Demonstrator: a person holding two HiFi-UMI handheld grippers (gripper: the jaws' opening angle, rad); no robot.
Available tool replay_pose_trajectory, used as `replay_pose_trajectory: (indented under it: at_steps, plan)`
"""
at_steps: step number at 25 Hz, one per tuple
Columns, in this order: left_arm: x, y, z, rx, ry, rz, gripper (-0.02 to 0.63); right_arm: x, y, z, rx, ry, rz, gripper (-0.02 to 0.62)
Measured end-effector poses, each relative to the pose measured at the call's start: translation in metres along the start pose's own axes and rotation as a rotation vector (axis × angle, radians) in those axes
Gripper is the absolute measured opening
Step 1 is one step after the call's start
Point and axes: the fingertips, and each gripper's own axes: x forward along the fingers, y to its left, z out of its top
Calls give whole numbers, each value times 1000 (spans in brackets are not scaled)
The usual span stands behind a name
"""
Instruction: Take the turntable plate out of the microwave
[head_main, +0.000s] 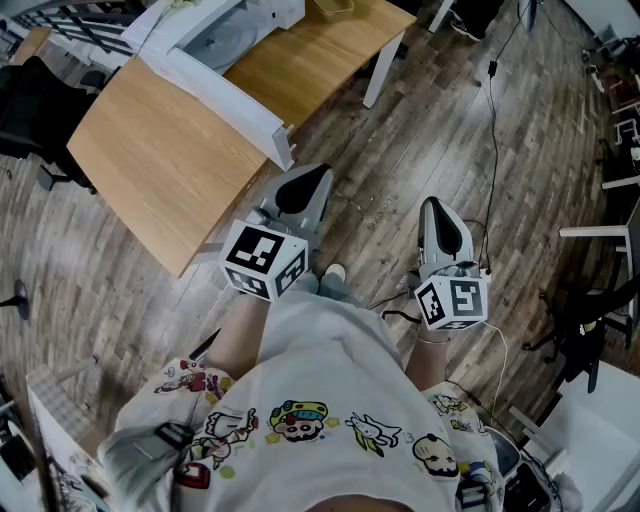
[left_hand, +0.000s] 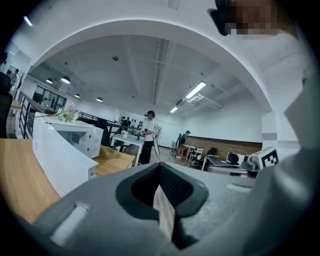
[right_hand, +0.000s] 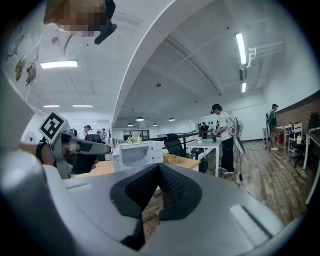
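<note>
turntable plate (head_main: 216, 45) lies flat in the open microwave (head_main: 278, 12); left gripper (head_main: 303, 188), right gripper (head_main: 441, 222) jaws pressed together.

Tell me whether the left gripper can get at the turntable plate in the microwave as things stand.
Probably not yet. The left gripper hangs over the floor, short of the table, jaws shut. The microwave stands open and the turntable plate lies bare inside, so only the gap hinders.
</note>
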Motion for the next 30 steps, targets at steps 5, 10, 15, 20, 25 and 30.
replay_pose_trajectory:
  at_steps: [5, 10, 15, 20, 25, 30]
  plan:
    - [9, -1, 2, 9, -13, 26, -2, 1, -11, 0, -1, -22, 17, 6]
    - [13, -4, 2, 15, -35, 72, -2, -5, -22, -1, 13, -36, 43, 6]
    - [14, -7, -4, 6, -40, 111, -2, -10, -30, -1, 24, -38, 68, 34]
    - [22, -5, -9, -10, -30, 131, 14, -7, -42, -3, 47, -34, 72, 58]
    - [46, 9, -9, -19, -38, 135, 46, 17, -53, -4, 54, -34, 89, 76]
    - [78, 28, 3, -11, -43, 127, 61, 49, -64, 3, 53, -35, 97, 87]
